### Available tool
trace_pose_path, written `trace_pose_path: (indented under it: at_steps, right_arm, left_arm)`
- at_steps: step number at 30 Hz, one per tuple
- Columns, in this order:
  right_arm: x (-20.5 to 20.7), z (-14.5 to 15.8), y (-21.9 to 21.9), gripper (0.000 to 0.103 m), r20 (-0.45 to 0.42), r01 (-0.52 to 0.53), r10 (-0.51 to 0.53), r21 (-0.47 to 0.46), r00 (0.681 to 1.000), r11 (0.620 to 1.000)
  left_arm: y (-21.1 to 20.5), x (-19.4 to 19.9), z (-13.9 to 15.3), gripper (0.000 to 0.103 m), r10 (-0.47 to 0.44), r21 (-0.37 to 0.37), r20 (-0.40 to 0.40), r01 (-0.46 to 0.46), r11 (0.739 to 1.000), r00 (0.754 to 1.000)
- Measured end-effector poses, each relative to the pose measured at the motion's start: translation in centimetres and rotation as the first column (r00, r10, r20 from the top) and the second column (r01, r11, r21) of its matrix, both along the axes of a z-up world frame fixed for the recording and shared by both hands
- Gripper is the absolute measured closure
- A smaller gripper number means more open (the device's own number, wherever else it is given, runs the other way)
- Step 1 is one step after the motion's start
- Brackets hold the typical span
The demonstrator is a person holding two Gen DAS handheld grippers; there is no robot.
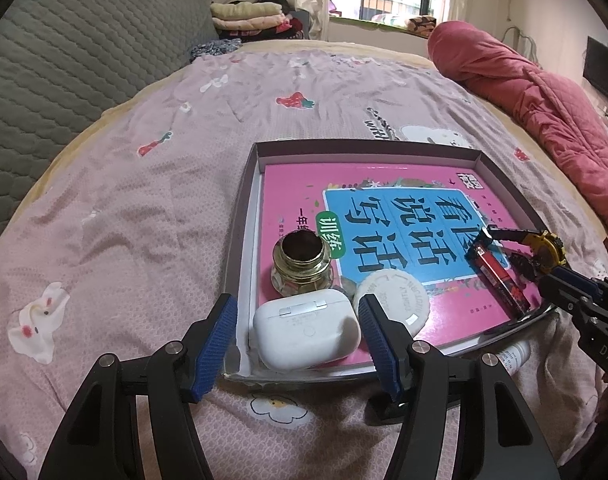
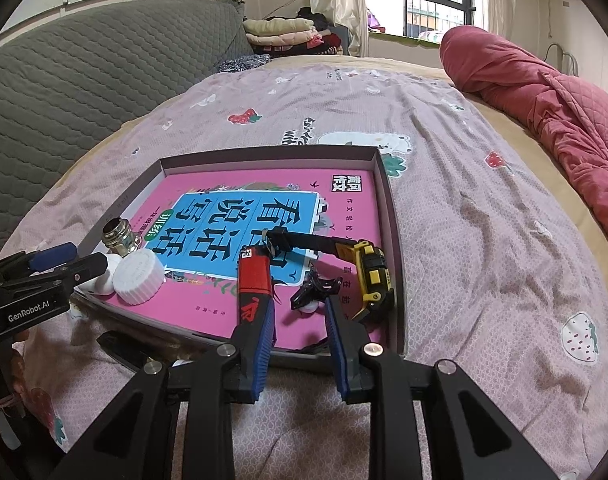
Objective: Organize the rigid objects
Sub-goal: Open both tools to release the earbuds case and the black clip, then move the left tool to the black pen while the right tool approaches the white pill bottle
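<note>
On the bed [image 1: 144,200], near its front edge, a shallow box tray [image 1: 240,240] holds a pink workbook [image 1: 456,316] that carries the small things. My left hand-held gripper [image 1: 300,344] hangs spread wide at the tray's near left corner, its blue pads [image 1: 216,344] on either side of the white earbud case [image 1: 304,332] without touching it. Just behind the case stands a glass jar with a brass neck [image 1: 302,264], and beside it lies a white ribbed cap [image 1: 396,300]. My right hand-held gripper [image 2: 300,340] is also parted and holds nothing, at the tray's near right edge. A red lighter [image 2: 255,280] lies along its left pad, a black hair clip [image 2: 316,288] sits ahead between the pads, and a yellow toy excavator [image 2: 368,276] rests by the tray's right wall.
</note>
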State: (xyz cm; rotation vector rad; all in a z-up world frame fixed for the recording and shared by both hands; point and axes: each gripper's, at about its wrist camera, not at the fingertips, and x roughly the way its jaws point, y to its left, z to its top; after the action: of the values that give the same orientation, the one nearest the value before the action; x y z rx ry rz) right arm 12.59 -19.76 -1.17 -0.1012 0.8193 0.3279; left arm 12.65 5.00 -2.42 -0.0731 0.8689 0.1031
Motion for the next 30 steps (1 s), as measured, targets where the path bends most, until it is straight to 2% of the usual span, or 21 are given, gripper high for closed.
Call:
trace_pose_path:
  at_steps: [4, 12, 25, 30]
  right_arm:
    - [0.0, 0.0, 0.0, 0.074, 0.0, -0.004, 0.004, 0.001, 1.0, 1.0]
    - [-0.3, 0.9, 0.1, 0.058, 0.031, -0.011, 0.011, 0.029, 0.999, 1.0]
    - [-2.1, 2.9, -0.4, 0.054, 0.073, -0.021, 0.017, 0.052, 0.997, 0.998]
    - [-3.2, 3.4, -0.4, 0.052, 0.079, -0.027, 0.023, 0.051, 0.997, 0.998]
  left_arm:
    - [0.0, 0.0, 0.1, 0.037, 0.001, -0.002, -0.002, -0.001, 1.0, 1.0]
    - [-0.2, -0.4, 0.9, 0.032, -0.007, -0.008, 0.011, 0.007, 1.0, 1.0]
    - [-0.8, -2.1, 2.8, 0.031, -0.03, -0.004, 0.026, 0.03, 1.0, 0.999]
    - [-1.5, -3.3, 3.2, 0.031, -0.072, 0.002, 0.029, 0.072, 0.997, 0.997]
